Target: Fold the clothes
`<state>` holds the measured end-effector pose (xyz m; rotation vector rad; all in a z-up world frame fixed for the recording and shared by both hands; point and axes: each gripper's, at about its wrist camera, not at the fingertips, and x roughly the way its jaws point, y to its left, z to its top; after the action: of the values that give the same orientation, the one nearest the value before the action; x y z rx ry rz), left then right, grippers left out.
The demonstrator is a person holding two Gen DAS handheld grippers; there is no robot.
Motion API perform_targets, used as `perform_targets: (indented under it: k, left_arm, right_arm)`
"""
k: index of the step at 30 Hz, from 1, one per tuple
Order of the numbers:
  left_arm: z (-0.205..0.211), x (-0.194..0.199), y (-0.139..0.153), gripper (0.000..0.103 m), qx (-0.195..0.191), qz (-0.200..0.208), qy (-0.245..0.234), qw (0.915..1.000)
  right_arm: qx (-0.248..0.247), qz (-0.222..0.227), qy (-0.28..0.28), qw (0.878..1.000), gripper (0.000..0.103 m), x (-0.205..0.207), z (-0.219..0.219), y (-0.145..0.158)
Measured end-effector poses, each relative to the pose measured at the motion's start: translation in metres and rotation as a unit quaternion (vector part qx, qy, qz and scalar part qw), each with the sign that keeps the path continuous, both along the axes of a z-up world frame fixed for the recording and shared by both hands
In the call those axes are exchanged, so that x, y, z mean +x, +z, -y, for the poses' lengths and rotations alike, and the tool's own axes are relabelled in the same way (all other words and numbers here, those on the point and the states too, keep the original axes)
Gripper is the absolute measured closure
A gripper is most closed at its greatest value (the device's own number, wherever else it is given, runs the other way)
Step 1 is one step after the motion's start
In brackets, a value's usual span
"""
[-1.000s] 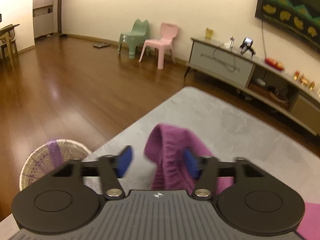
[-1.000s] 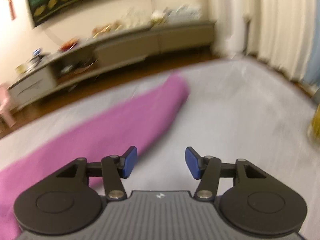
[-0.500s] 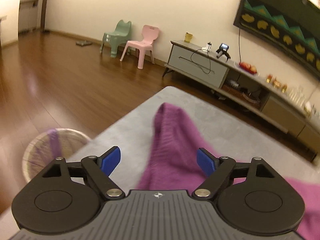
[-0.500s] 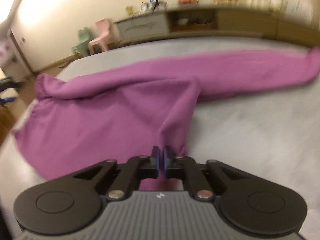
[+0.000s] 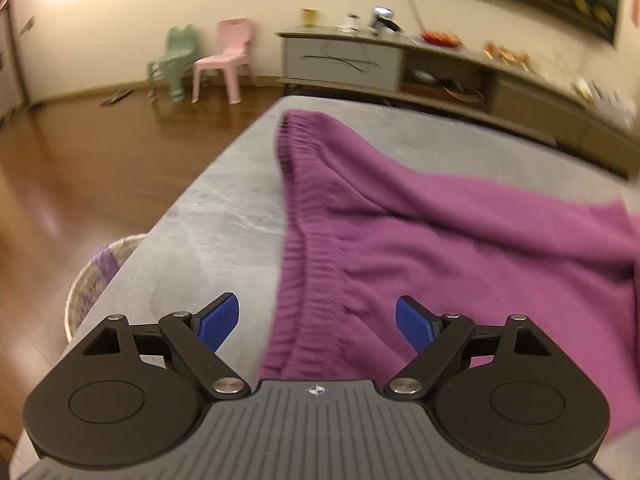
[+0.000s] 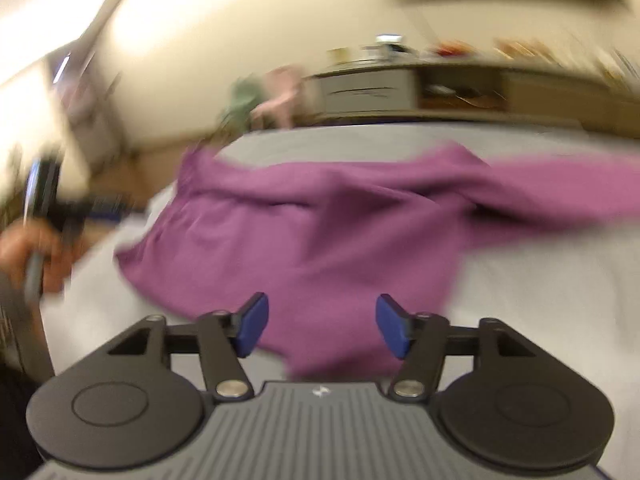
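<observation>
Purple pants (image 5: 460, 240) lie spread on the grey table (image 5: 224, 216), with the ribbed waistband (image 5: 304, 208) toward the table's left edge. My left gripper (image 5: 318, 322) is open, its blue pads on either side of the waistband's near end. In the right wrist view, which is blurred, the pants (image 6: 320, 232) lie flat ahead with one leg running off to the right. My right gripper (image 6: 320, 326) is open over the near edge of the fabric. The left hand and its gripper handle (image 6: 36, 232) show at the far left.
A woven basket (image 5: 96, 276) stands on the wooden floor beside the table's left edge. Two small chairs (image 5: 208, 64) and a low TV cabinet (image 5: 400, 64) stand against the far wall.
My right gripper was shut on the purple fabric half a second ago and has opened, letting it go. The left gripper has opened wider and tilted down over the waistband. The pants now lie flatter.
</observation>
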<state>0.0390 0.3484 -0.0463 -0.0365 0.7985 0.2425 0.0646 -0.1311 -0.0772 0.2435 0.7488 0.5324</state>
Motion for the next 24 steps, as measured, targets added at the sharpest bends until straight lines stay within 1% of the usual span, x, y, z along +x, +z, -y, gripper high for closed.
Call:
perform_targets:
  k: [1,2,4,6,7,9,10,11,12,13,14,16,18,20,21,23,24]
  left_arm:
    - [0.005,0.002,-0.003,0.015,0.008,-0.006,-0.006,0.9999]
    - [0.009,0.004,-0.006,0.015,0.01,-0.012,-0.009,0.9998]
    - [0.015,0.007,-0.013,0.015,0.015,-0.024,-0.014,0.9995]
    - [0.021,0.011,-0.02,0.015,0.019,-0.036,-0.02,0.999]
    - [0.024,0.013,-0.024,0.015,0.021,-0.043,-0.022,0.9986]
    - [0.027,0.017,-0.032,0.014,0.027,-0.055,-0.025,0.9978]
    - [0.027,0.017,-0.034,0.014,0.031,-0.055,-0.025,0.9977]
    - [0.027,0.017,-0.036,0.013,0.035,-0.054,-0.024,0.9976]
    - [0.027,0.018,-0.036,0.013,0.038,-0.054,-0.023,0.9975]
    - [0.027,0.018,-0.036,0.013,0.042,-0.054,-0.022,0.9974]
    - [0.026,0.019,-0.036,0.013,0.046,-0.053,-0.021,0.9973]
    - [0.025,0.02,-0.036,0.012,0.053,-0.052,-0.019,0.997]
    - [0.024,0.021,-0.036,0.012,0.061,-0.052,-0.017,0.9967]
    - [0.023,0.022,-0.037,0.012,0.068,-0.051,-0.015,0.9963]
    - [0.023,0.022,-0.037,0.012,0.072,-0.05,-0.014,0.996]
    - [0.022,0.023,-0.037,0.012,0.079,-0.05,-0.012,0.9955]
    - [0.022,0.024,-0.037,0.012,0.083,-0.049,-0.01,0.9953]
  right_arm:
    - [0.029,-0.02,-0.032,0.999,0.042,0.002,0.024,-0.006]
    - [0.046,-0.033,-0.052,0.997,0.04,0.007,0.037,-0.012]
    - [0.069,-0.051,-0.082,0.993,0.04,0.018,0.055,-0.025]
    - [0.083,-0.062,-0.079,0.991,0.035,0.029,0.049,-0.037]
    - [0.089,-0.067,-0.075,0.991,0.035,0.035,0.044,-0.044]
    - [0.068,-0.06,-0.063,0.994,0.036,0.038,0.028,-0.049]
    - [0.055,-0.054,-0.057,0.995,0.039,0.039,0.019,-0.051]
    - [0.042,-0.049,-0.051,0.997,0.057,0.04,0.01,-0.053]
    - [0.028,-0.044,-0.045,0.998,0.08,0.041,0.002,-0.055]
    - [0.015,-0.038,-0.039,0.998,0.089,0.042,-0.007,-0.057]
    - [0.002,-0.033,-0.033,0.999,0.093,0.043,-0.016,-0.059]
    - [-0.009,-0.009,-0.035,0.999,0.097,0.031,-0.011,-0.048]
    - [-0.009,0.016,-0.048,0.999,0.097,0.012,0.001,-0.023]
    - [0.015,0.038,-0.038,0.998,0.097,-0.002,0.008,0.003]
    - [0.027,0.051,-0.027,0.998,0.097,-0.013,0.012,0.02]
    - [0.051,0.061,0.003,0.997,0.096,-0.032,0.021,0.042]
    - [0.063,0.065,0.019,0.996,0.092,-0.04,0.025,0.053]
